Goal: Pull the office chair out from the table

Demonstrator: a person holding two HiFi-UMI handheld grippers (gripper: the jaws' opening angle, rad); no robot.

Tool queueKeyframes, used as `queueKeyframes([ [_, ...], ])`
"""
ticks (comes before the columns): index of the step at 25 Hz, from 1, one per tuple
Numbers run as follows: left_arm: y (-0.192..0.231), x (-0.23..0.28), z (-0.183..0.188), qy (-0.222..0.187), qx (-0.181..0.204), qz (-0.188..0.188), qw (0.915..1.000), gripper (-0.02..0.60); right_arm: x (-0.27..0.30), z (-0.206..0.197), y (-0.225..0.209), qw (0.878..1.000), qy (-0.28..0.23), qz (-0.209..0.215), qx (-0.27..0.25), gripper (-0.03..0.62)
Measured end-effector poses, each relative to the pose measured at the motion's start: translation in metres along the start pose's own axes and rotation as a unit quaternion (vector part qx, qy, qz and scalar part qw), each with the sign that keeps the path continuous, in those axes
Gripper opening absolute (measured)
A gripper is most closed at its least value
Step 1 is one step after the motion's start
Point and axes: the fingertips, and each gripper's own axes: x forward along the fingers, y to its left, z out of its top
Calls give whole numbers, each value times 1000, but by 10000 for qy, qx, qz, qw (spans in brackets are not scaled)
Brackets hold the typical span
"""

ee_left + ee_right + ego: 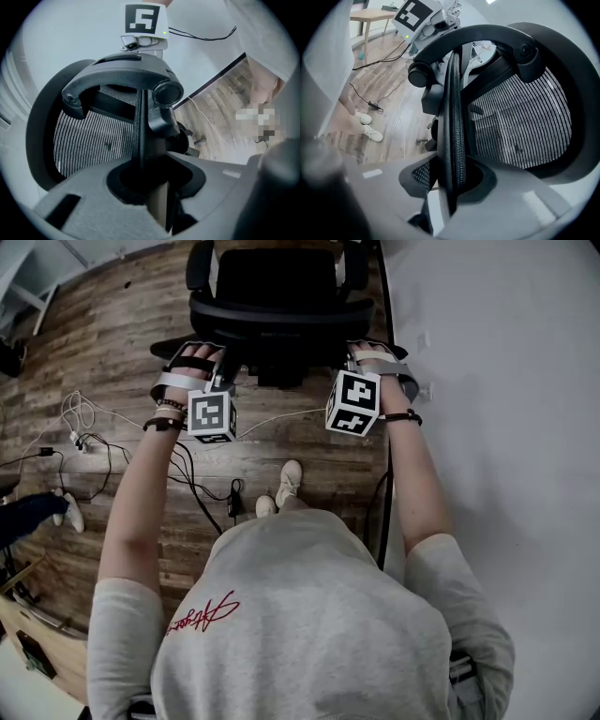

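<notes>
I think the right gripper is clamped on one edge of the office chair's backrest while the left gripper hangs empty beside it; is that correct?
Not quite: the left gripper is not empty. The left gripper view shows its jaws closed on the other edge of the office chair's backrest. The right gripper is indeed clamped on its edge.

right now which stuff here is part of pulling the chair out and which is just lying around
In the job: office chair; left gripper, right gripper, both clamped on its backrest edge.
Lying about: floor cables; wooden table across the room.
</notes>
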Motion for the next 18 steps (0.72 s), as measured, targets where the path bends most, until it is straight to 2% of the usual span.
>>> queueKeyframes([
  [18,-18,-27,10,-34,32,-8,10000,106,-23,7,25,10000,2,-67,34,94],
])
